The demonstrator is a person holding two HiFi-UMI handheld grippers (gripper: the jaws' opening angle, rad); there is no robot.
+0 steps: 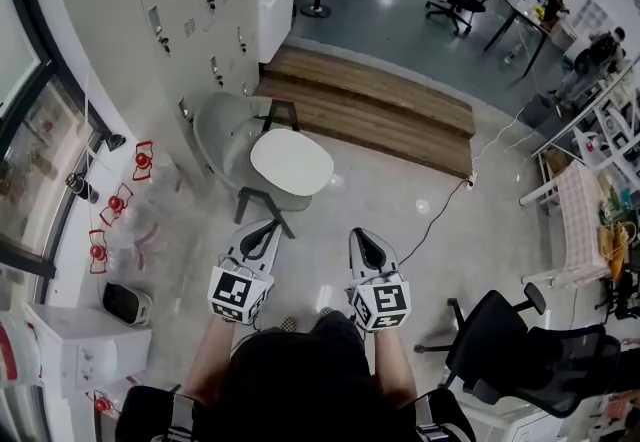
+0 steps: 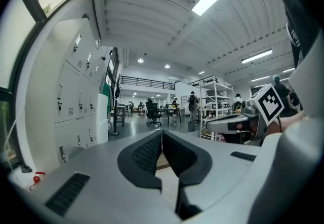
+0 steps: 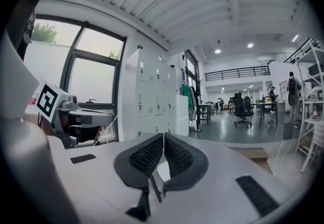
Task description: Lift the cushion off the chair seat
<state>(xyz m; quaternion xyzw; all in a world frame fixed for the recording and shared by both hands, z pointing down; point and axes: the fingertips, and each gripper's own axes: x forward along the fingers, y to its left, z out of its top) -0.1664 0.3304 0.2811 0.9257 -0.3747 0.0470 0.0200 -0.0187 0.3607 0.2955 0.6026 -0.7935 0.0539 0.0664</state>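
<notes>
The cushion [image 1: 291, 161] lies flat on the seat of the chair [image 1: 225, 130] ahead of you. It is a smooth, off-white pad with a rounded oval outline and no visible pattern or creases. It covers most of the seat and reaches its front edge. The chair has a pale grey shell that curves up behind and to the left of the cushion, and dark legs. It stands on the glossy floor [image 1: 400, 200], between the lockers [image 1: 200, 0] and the wooden step [image 1: 380, 105].

You hold both tools side by side, short of the chair and touching nothing. Your left hand-held gripper [image 1: 268, 226] [image 2: 162, 134] has its jaws pressed together with nothing between them. Your right hand-held gripper [image 1: 365, 235] [image 3: 163, 139] is likewise closed and empty.
</notes>
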